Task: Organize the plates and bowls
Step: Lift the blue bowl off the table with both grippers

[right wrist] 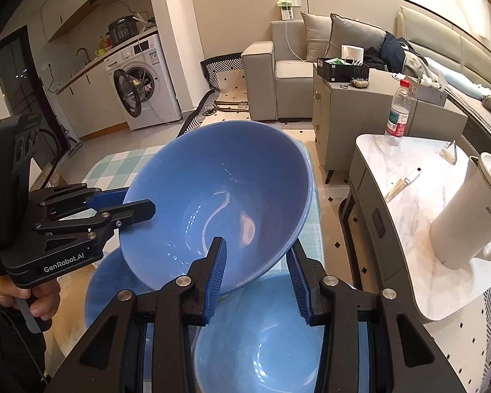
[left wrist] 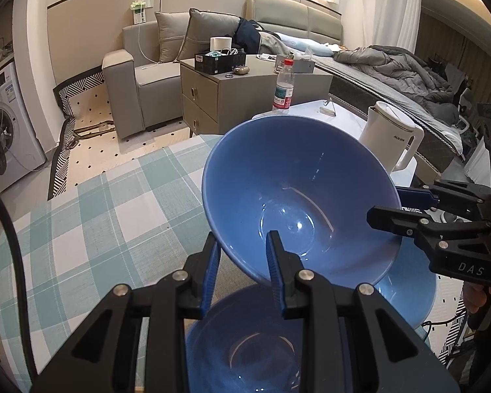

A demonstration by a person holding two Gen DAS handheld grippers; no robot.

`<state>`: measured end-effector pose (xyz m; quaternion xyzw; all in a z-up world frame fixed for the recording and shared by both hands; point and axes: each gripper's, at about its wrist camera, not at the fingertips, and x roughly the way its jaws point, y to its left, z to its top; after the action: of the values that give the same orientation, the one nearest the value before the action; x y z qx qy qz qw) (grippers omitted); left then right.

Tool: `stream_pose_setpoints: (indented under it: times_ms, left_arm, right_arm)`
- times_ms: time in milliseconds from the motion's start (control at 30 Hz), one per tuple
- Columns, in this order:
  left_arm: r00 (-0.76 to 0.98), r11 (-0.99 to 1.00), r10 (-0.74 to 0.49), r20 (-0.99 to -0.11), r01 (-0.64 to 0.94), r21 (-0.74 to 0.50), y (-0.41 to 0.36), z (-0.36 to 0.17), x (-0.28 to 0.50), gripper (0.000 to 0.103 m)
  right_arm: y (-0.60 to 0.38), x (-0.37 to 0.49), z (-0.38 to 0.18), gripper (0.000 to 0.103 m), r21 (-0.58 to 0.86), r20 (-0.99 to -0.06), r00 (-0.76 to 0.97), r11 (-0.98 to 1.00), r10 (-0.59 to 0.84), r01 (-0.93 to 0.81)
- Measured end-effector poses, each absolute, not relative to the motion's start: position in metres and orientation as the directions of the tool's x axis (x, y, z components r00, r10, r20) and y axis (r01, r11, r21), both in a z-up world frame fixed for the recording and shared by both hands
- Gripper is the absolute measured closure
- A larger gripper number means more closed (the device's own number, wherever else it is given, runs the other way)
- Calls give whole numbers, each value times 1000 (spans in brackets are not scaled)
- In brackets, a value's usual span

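A large blue bowl [left wrist: 298, 196] hangs tilted above the table, its inside facing both cameras. My left gripper [left wrist: 242, 239] is shut on its near rim, one blue pad inside the wall and one outside. My right gripper [left wrist: 389, 206] grips the rim on the right side. In the right wrist view the same bowl [right wrist: 219, 196] sits between the pads of my right gripper [right wrist: 257, 245], while my left gripper [right wrist: 134, 201] pinches the rim at the left. A second blue bowl [right wrist: 262, 337] rests below, next to another blue dish [right wrist: 104, 288].
A green-checked tablecloth [left wrist: 98, 213] covers the table under the bowls. To the right, a marble side table [right wrist: 409, 196] carries a white kettle [right wrist: 468, 216], a water bottle [right wrist: 397, 114] and a knife [right wrist: 402, 185]. A person's hand [right wrist: 42, 298] holds the left gripper's handle.
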<state>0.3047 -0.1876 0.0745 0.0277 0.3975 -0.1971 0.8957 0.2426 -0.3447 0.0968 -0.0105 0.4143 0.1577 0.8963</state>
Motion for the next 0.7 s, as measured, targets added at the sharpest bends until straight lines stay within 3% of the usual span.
stream_pose_setpoints:
  times_ms: [700]
  left_arm:
    - [648,929,-335,-684,348,-125,-164,90,271,76]
  right_arm:
    - [-321,194,125,63,99,-697,648,937,306,-336]
